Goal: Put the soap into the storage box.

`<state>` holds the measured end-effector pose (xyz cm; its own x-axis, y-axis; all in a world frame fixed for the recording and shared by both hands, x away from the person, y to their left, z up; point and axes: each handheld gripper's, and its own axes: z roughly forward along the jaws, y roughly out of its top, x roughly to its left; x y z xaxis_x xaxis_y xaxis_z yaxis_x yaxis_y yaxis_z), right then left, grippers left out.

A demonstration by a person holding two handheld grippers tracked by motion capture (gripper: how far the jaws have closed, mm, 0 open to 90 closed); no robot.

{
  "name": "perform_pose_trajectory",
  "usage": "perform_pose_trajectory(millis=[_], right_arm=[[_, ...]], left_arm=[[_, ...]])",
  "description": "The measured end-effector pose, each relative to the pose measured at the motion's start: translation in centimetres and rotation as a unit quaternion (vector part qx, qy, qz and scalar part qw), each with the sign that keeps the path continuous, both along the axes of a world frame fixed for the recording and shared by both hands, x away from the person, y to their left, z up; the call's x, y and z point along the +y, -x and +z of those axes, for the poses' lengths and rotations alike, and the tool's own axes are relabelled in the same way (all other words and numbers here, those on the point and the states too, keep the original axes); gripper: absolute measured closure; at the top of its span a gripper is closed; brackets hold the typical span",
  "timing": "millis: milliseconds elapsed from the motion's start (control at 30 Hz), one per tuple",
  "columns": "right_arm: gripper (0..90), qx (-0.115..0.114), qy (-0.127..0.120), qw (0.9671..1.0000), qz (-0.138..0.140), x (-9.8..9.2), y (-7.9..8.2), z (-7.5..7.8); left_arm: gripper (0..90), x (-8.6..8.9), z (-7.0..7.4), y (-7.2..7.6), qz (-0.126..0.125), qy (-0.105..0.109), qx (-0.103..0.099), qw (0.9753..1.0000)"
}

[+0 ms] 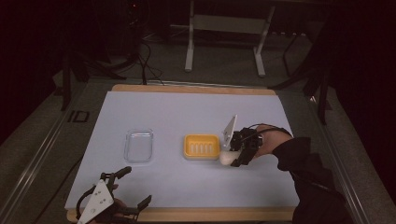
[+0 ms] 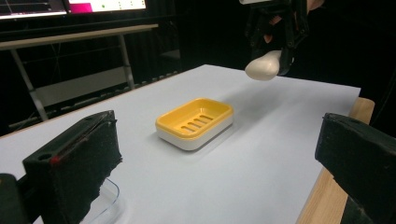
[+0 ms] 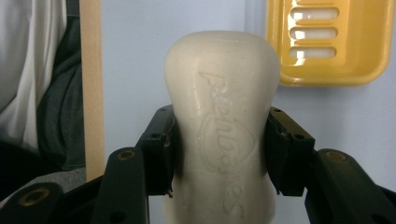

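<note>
Soap [image 3: 222, 126], a pale bar with a raised word moulded into its face, sits pinched at its waist between the two black jaws of our right gripper [image 3: 219, 154]; we see both jaws pressed flat against its sides, with the rounded end of the bar standing out beyond them. In the left gripper view the bar hangs clear above the light table sheet [image 2: 261, 140], apart from it. Nearest to us in the high view, our left gripper [image 1: 133, 186] rests at the near wooden edge of the table [image 1: 196, 88], its jaws spread wide with nothing between them. Farther in, a clear plastic lid [image 1: 139, 145] lies flat on the sheet, left of centre. Beyond and to the right of it stands the yellow soap dish [image 1: 201, 146], slotted in its floor and holding nothing. We find the right gripper just beside the right end of that dish, with the soap at its near right corner, outside the rim. Dark floor and a metal stand [image 1: 224, 28] lie beyond the far table edge.
</note>
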<state>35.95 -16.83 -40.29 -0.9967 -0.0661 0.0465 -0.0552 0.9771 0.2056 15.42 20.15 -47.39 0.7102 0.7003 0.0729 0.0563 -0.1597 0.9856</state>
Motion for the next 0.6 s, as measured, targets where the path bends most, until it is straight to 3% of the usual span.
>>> perform_pose_trajectory(millis=[600], right_arm=[[49.6, -0.008, -0.013, 0.9999, 0.002, 2.4, -1.8, 1.2]], left_arm=[[0.1, 0.0, 0.0, 0.0, -0.001, -0.001, 0.001, 1.0000]])
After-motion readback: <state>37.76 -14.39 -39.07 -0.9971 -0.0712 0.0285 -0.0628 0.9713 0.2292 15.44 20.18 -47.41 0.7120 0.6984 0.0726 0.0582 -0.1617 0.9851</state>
